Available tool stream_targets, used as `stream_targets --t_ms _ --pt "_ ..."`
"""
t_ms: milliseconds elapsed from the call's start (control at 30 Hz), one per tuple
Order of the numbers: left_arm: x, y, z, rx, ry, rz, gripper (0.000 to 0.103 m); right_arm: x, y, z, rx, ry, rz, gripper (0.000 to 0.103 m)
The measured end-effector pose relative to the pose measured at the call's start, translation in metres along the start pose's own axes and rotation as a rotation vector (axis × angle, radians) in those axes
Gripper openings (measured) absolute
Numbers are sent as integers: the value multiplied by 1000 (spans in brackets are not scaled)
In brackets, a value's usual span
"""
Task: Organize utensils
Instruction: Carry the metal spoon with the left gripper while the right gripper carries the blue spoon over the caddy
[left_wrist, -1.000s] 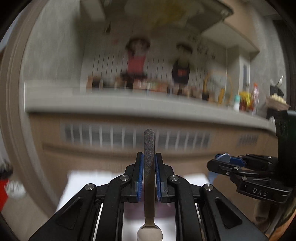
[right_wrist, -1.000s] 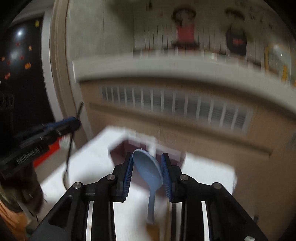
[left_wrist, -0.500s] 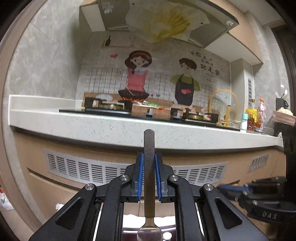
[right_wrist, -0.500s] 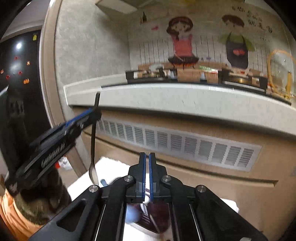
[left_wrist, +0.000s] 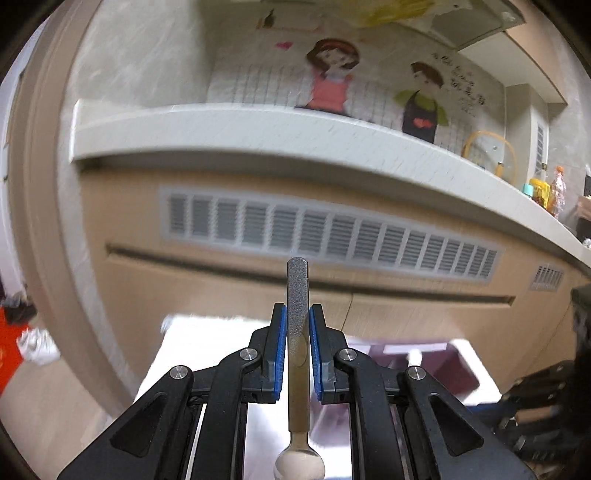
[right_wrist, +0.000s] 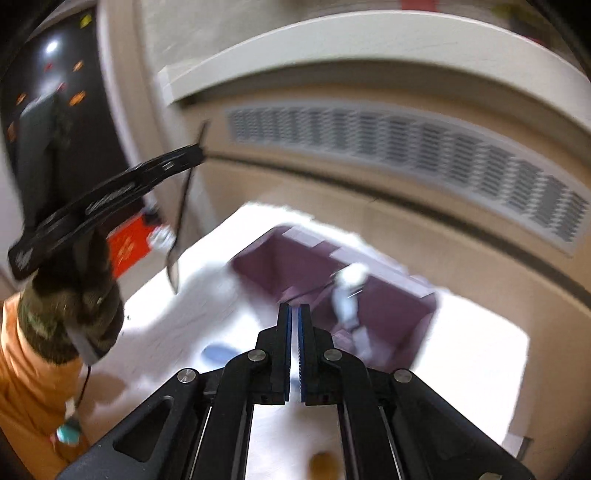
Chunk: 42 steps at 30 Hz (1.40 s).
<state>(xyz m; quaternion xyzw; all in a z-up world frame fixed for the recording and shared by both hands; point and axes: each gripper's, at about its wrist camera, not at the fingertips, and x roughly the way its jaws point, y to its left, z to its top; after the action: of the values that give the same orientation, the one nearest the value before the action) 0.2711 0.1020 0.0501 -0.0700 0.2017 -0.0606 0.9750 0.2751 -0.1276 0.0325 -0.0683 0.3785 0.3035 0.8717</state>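
Note:
My left gripper (left_wrist: 297, 310) is shut on a metal spoon (left_wrist: 297, 332) by its dark textured handle. The handle sticks out forward and the bowl (left_wrist: 299, 467) hangs back toward the camera. In the right wrist view the same spoon (right_wrist: 177, 236) dangles over the white table's left edge. My right gripper (right_wrist: 294, 310) is shut with nothing between its pads, above the table. A light blue spoon (right_wrist: 216, 352) lies on the table just left of its fingers. A purple organizer tray (right_wrist: 399, 314) sits beyond, with a white and pale blue utensil (right_wrist: 347, 295) in it.
The white table (right_wrist: 472, 354) stands in front of a beige cabinet with a grey vent (left_wrist: 332, 236) under a pale counter (left_wrist: 258, 125). A small brown object (right_wrist: 321, 461) lies near the table's front. A hand in a camouflage glove (right_wrist: 70, 306) holds the left gripper.
The blue spoon has left my right gripper's jaws, which have shut empty, and now lies on the table. Both views have dropped toward the table. The left gripper keeps its spoon.

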Motion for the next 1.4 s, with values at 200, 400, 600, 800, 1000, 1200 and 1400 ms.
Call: stream_targets --t_ms 200,400,600,800,1000,1200,1400 --pt "-21 26 -28 -32 55 13 12 56 64 -35 -214 185 69 59" --pt "-37 43 -39 -65 70 24 12 119 96 -44 -421 338 80 59" --pt "-45 51 -44 -86 82 21 12 162 87 -31 -401 443 73 58" --pt "-44 45 -47 -78 99 -2 12 133 87 -37 -332 413 87 7" --pt "-42 21 -46 -56 112 -33 12 84 66 -44 -168 335 79 6" --pt "-48 -8 -34 -17 83 -59 12 26 32 -40 -13 202 82 6" --pt "-64 -47 14 28 -43 -124 12 -39 13 -2 69 -24 99 6"
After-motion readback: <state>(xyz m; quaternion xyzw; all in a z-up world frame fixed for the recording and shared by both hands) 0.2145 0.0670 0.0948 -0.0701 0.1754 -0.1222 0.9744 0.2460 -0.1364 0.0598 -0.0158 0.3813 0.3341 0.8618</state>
